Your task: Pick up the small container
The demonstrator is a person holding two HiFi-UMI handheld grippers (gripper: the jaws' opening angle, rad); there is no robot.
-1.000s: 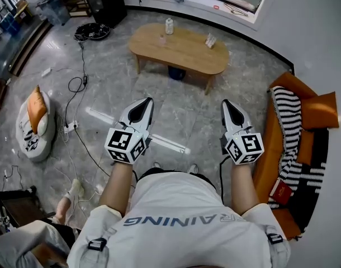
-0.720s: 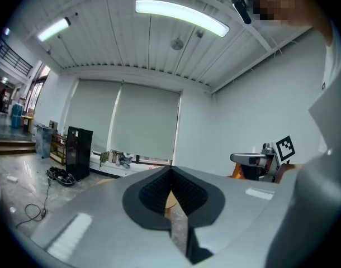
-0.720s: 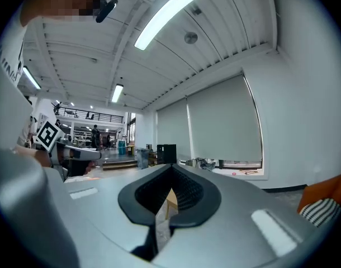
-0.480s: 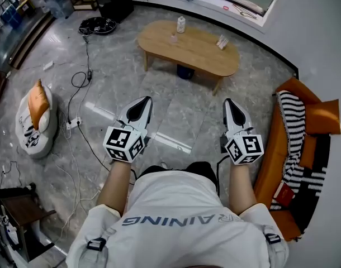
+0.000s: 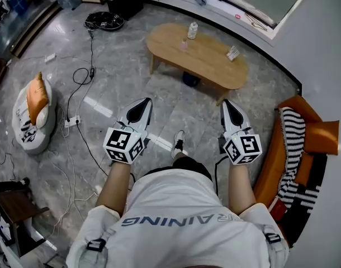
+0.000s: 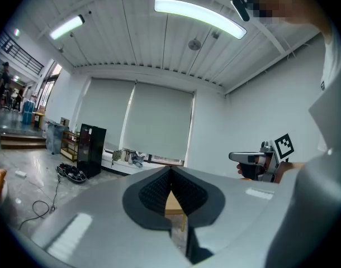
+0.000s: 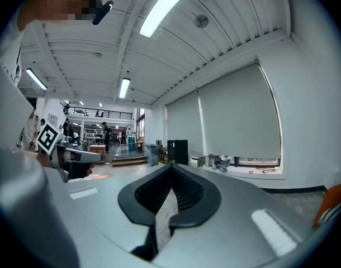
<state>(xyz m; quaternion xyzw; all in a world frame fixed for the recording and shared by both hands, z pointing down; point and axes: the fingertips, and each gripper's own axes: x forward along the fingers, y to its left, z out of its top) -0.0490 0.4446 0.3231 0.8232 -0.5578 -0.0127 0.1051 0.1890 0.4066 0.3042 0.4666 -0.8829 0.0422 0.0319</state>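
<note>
- Left claw [image 5: 145, 101] closed, empty; right claw [image 5: 227, 103] closed, empty.
- The small container [image 5: 184, 44] stands on the surface [image 5: 215, 66] toward its left end, near a bottle [image 5: 193, 30] by the far edge.

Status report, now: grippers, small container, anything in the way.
Left gripper and right gripper both shut, empty. Small pinkish container untouched on oval wooden table, ahead, out of reach. White bottle close beside it; grey stone floor between.
</note>
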